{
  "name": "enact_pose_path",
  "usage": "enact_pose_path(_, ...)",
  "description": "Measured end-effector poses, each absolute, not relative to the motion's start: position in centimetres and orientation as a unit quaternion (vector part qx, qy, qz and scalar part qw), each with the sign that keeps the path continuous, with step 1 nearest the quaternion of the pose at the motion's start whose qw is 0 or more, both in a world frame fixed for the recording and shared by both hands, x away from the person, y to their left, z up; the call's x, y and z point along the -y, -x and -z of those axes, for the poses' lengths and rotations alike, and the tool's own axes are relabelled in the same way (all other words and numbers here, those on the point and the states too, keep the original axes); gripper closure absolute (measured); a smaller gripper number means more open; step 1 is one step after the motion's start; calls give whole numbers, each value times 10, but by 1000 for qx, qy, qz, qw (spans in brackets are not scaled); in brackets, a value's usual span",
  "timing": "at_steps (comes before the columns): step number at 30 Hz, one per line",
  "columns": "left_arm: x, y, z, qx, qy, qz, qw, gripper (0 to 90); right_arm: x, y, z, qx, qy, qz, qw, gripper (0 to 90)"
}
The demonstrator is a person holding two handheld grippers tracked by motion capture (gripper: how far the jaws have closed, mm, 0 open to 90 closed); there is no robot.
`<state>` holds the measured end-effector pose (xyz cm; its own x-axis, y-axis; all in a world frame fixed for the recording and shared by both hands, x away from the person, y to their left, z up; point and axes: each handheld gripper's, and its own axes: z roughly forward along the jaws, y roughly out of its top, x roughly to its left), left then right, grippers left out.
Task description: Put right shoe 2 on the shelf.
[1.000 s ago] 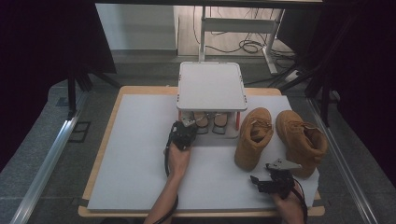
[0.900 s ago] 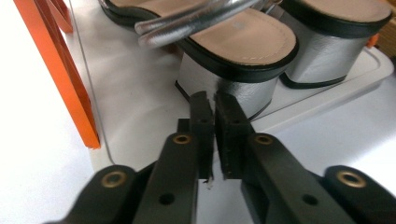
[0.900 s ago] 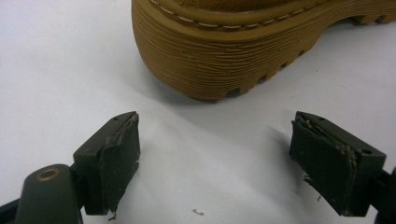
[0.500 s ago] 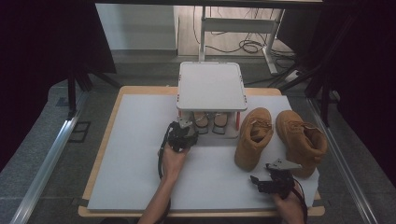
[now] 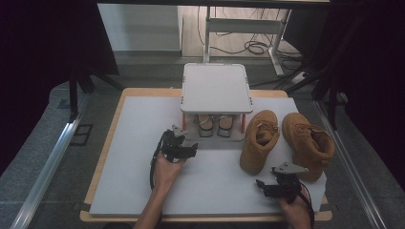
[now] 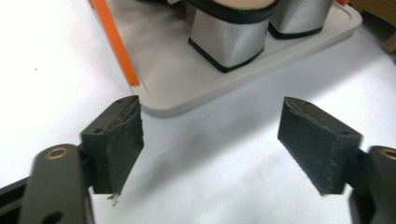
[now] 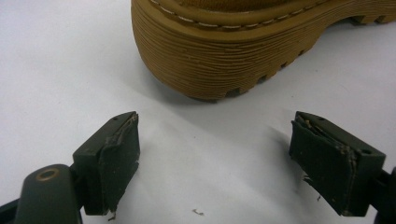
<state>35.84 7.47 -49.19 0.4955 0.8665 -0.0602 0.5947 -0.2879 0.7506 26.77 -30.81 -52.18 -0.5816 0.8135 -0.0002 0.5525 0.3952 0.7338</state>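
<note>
Jaws of my left gripper (image 5: 191,151) are standing wide apart after just opening, with nothing between them, and I am holding it just in front of the grey two-tier shoe rack (image 5: 216,88). In the left gripper view, the rack's lower tray (image 6: 187,88) is lying close ahead, and the silver block-heeled sandals (image 6: 227,39) are sitting on it beside an orange post (image 6: 114,42). Right of the rack, two tan boots (image 5: 259,141) are standing side by side on the white table (image 5: 133,143). My right gripper (image 5: 267,187) is hovering near the front edge, its jaws gaping empty, facing the ridged sole of a boot (image 7: 224,60).
</note>
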Motion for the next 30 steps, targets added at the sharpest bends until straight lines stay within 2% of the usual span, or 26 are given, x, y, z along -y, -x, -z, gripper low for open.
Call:
enact_pose_path(5, -87, -346, 489, -467, -781, -178, 375, 133, 308, -268, 522, -815, -419, -356, 183, 160)
enact_pose_path(30, -137, -293, 506, -448, -806, -169, 347, 100, 308, -268, 522, -815, -419, -356, 182, 159)
